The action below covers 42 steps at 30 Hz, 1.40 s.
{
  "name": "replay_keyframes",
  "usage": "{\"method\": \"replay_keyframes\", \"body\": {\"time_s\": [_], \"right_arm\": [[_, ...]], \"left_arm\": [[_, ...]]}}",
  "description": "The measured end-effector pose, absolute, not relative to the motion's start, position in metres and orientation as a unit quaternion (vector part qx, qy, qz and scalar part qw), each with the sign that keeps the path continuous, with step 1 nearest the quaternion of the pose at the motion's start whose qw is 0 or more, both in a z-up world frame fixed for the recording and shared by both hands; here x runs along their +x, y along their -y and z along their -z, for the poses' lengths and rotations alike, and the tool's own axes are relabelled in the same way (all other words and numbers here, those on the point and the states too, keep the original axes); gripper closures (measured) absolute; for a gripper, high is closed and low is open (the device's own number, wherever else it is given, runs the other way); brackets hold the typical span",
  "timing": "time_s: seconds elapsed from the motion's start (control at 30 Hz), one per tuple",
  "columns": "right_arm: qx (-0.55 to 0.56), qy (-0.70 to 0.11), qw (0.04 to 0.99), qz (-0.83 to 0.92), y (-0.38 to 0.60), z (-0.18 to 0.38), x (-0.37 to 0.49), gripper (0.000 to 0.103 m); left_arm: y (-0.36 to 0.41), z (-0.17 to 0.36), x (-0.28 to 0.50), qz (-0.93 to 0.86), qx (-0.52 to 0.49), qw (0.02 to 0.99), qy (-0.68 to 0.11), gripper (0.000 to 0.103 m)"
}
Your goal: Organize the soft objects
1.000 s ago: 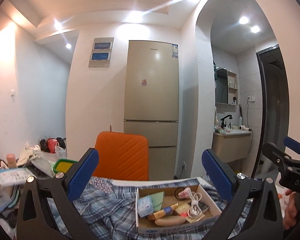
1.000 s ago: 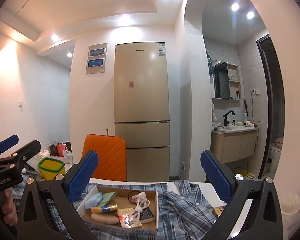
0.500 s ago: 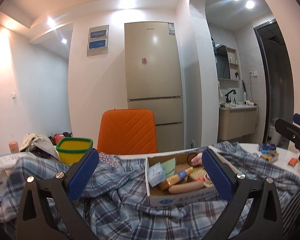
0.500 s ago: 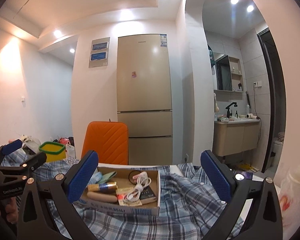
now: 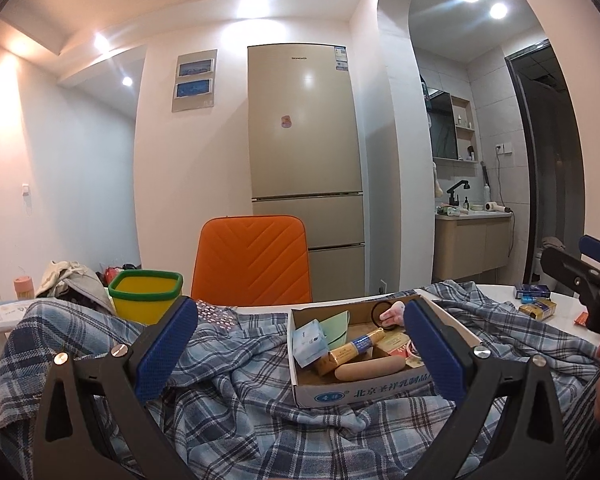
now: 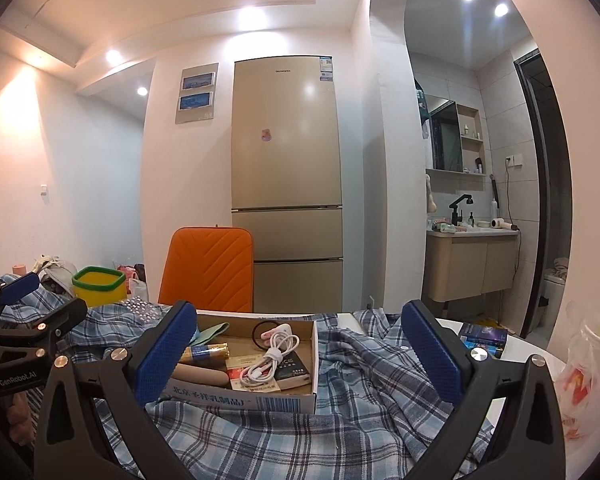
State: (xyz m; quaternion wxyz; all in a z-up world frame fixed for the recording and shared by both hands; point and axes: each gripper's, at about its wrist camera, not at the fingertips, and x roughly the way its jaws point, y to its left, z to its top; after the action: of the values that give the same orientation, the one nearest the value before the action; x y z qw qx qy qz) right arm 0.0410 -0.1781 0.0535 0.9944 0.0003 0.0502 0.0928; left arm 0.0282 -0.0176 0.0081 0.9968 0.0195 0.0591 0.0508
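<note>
Looking out along my left gripper [image 5: 300, 350], I see its blue-padded fingers [image 5: 166, 346] spread wide, holding nothing, above a rumpled blue plaid cloth [image 5: 236, 392] that covers most of the white table [image 5: 496, 290]. A cardboard box [image 5: 364, 390] of small items sits on the cloth just ahead, partly behind the right-hand finger. A yellow bin with a green rim [image 5: 146, 294] stands at the far left of the table beside a heap of clothing [image 5: 70, 278]. Behind the table are an orange chair [image 5: 252, 260], a tall beige refrigerator [image 5: 304, 152] and, through an arch, a bathroom vanity [image 5: 472, 242]. My right gripper [image 5: 588, 280] juts in at the right edge.

From the right wrist, the right gripper [image 6: 300, 350] is likewise wide open and empty over the same plaid cloth [image 6: 364, 376]. The box [image 6: 260, 398], holding a coiled white cable [image 6: 270, 358], rests on the cloth between the fingers. A plastic bag [image 6: 592, 376] sits at the table's right edge; my left gripper [image 6: 24, 320] shows at far left.
</note>
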Motion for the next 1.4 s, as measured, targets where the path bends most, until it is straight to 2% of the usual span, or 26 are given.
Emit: {"method": "replay_keyframes", "body": {"time_s": [1.4], "right_arm": [[0.004, -0.052, 0.995, -0.086, 0.1869, -0.0528, 0.0435, 0.000]], "left_arm": [[0.0115, -0.0077, 0.0287, -0.062, 0.010, 0.996, -0.059, 0.001]]}}
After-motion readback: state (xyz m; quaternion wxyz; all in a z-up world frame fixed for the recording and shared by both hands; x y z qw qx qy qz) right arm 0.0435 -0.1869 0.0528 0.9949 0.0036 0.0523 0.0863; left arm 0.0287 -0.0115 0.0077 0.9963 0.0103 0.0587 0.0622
